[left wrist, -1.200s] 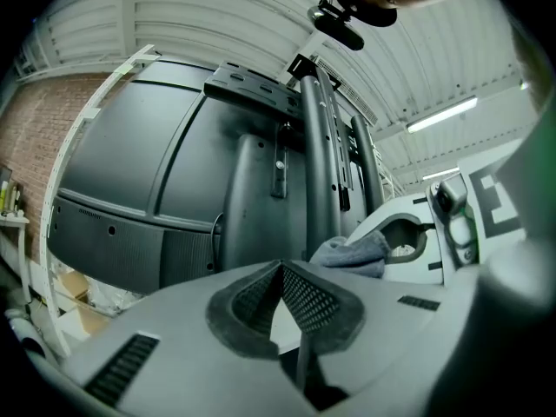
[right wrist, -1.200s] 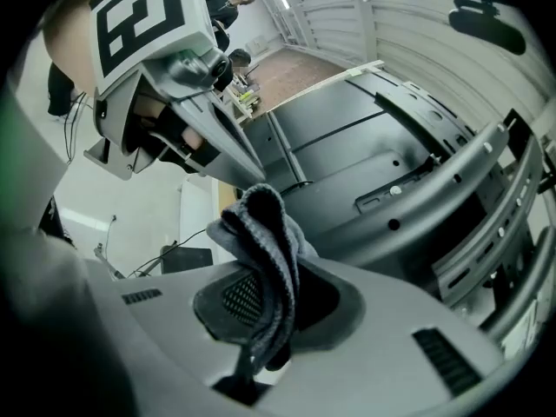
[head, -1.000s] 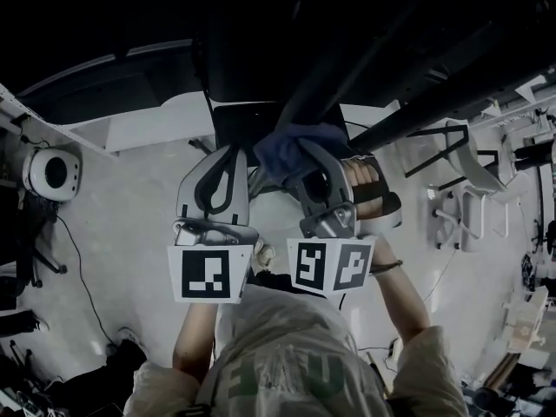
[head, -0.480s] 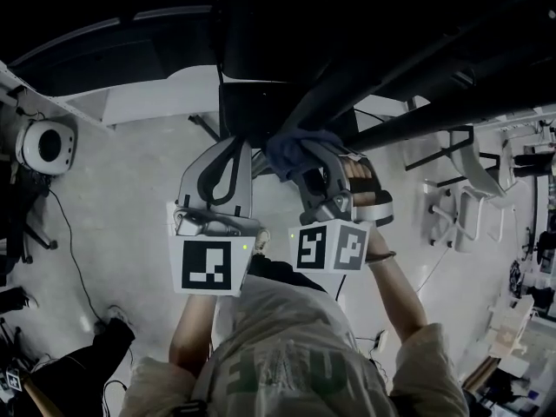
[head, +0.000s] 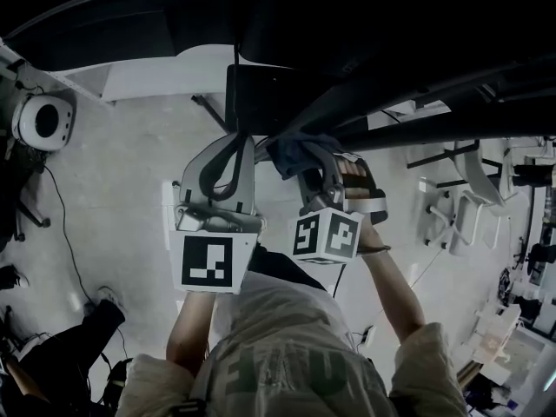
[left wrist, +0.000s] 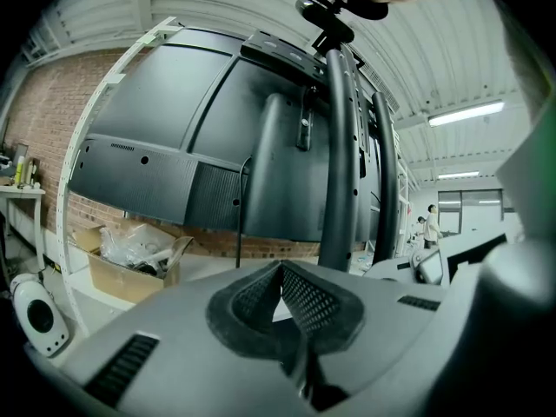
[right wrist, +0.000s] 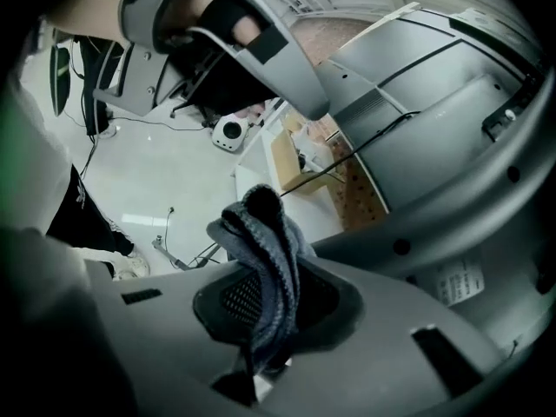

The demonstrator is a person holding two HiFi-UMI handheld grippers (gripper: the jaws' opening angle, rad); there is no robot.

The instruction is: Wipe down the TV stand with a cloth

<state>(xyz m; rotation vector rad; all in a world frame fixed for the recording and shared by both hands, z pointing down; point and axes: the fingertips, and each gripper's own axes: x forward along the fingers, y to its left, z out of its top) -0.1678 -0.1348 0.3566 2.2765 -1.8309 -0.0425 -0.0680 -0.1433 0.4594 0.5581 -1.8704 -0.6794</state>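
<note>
The TV stand's black poles (head: 391, 91) run across the top right of the head view, under the dark back of the TV (head: 269, 94). My right gripper (head: 306, 156) is shut on a dark blue cloth (head: 298, 146), which lies against the lower end of a pole. In the right gripper view the cloth (right wrist: 265, 250) bunches out between the jaws, beside a grey pole (right wrist: 452, 207). My left gripper (head: 234, 139) hangs just left of the cloth, shut and holding nothing. In the left gripper view its pads (left wrist: 304, 298) meet in front of the upright pole (left wrist: 340, 163).
A round white device (head: 39, 122) sits on the floor at far left, with cables trailing near it. A cardboard box (left wrist: 130, 254) with plastic wrap stands by the brick wall. White chair frames (head: 473, 198) stand at right. A person (left wrist: 432, 224) stands far off.
The head view has drifted, so the stand and TV sit lower in the frame. Both grippers keep their places side by side; the right one's marker cube has turned a little.
</note>
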